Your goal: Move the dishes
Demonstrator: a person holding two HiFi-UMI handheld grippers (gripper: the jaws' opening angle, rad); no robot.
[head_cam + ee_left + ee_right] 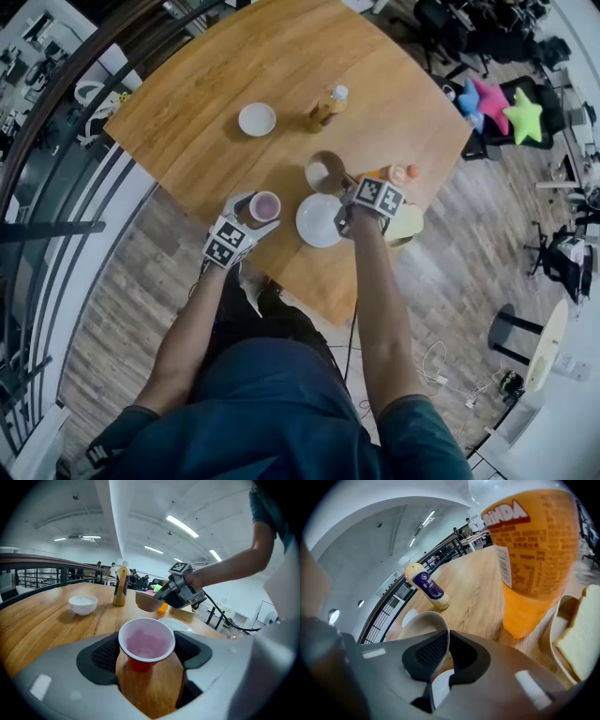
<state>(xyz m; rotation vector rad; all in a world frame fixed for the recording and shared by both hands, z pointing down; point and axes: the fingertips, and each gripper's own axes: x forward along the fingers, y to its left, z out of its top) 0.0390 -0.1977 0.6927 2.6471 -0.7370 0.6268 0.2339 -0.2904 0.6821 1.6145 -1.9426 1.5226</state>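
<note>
Random stuff besides the dishes

Wooden table point(281, 56) has a tan bottle with a purple label point(323, 108), an orange soda bottle point(529, 550) and a slice of bread point(581, 634) on it. Off to the side there's a pink star cushion point(489, 98) touching a green star cushion point(525, 115), with plank floor point(141, 272) all around.

The right claw point(446, 644) pinches the rim of a tan bowl point(424, 623), an orange bottle point(529, 550) standing just beside it.

Orange bottle point(534, 550) label: white capitals "NDA", perhaps "INDA", start cut off; fine print unreadable.
</note>
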